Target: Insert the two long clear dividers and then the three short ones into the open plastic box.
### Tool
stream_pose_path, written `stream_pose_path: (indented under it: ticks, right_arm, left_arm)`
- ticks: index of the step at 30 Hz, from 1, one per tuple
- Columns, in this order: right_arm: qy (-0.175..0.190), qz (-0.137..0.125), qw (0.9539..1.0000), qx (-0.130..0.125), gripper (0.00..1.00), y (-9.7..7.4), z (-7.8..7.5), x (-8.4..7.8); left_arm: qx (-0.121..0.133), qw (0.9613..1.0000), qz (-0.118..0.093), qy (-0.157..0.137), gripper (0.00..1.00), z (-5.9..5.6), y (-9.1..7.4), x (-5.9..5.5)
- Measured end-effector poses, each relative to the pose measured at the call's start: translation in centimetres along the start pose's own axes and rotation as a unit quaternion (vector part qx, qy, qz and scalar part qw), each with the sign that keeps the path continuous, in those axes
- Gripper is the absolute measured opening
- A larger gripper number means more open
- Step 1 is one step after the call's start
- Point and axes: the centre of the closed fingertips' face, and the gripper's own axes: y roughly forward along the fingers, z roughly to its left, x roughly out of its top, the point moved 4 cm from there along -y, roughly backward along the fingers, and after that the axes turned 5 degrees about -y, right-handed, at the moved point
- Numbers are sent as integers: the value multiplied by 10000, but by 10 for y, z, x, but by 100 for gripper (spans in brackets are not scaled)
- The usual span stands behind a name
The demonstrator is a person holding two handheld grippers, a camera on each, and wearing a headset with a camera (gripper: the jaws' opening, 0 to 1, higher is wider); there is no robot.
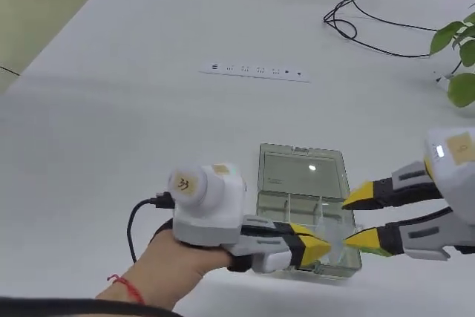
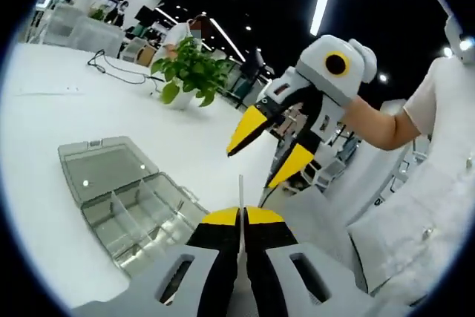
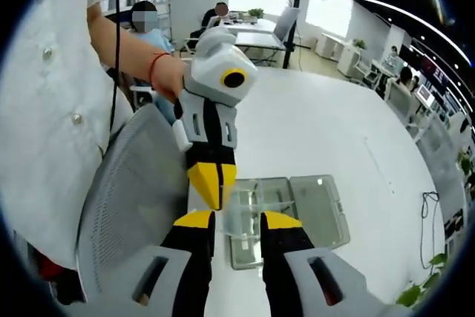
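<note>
white table [image 1: 111,131] with power strip [image 1: 256,71], potted plant [image 1: 460,50] — left claw [image 2: 240,214] clamps clear divider [image 3: 241,213], right claw [image 1: 350,219] apart.

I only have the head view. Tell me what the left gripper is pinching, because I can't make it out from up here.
Observer: The left gripper is shut on a thin clear plastic divider, seen edge-on in the left gripper view.
Operator: Now report where it sits against the right gripper.
Observer: In the right gripper view it sits in the gap between that gripper's open jaws. I cannot tell whether either jaw touches it.
Operator: Say what lies beyond the table edge there.
Observer: A grey mesh chair back, beside the person's white garment.
</note>
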Motion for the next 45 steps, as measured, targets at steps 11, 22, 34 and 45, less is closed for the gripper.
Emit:
stream_pose_path:
  ticks: [11, 22, 34, 45]
  right_arm:
    - [163, -235, 9960, 847, 15, -1, 19, 10]
    - [299, -323, 9909, 1270, 7, 3, 30, 12]
    - [576, -484, 9855, 1523, 3, 5, 33, 11]
    - [551, -472, 9861, 1493, 3, 8, 34, 10]
  left_arm:
    - [-493, 9943, 48, 941, 0, -20, -2, 6]
    - [-662, 9916, 75, 1107, 0, -25, -3, 4]
    - [-706, 9890, 114, 1296, 0, -29, -5, 1]
    - [-634, 9899, 138, 1262, 0, -27, -6, -1]
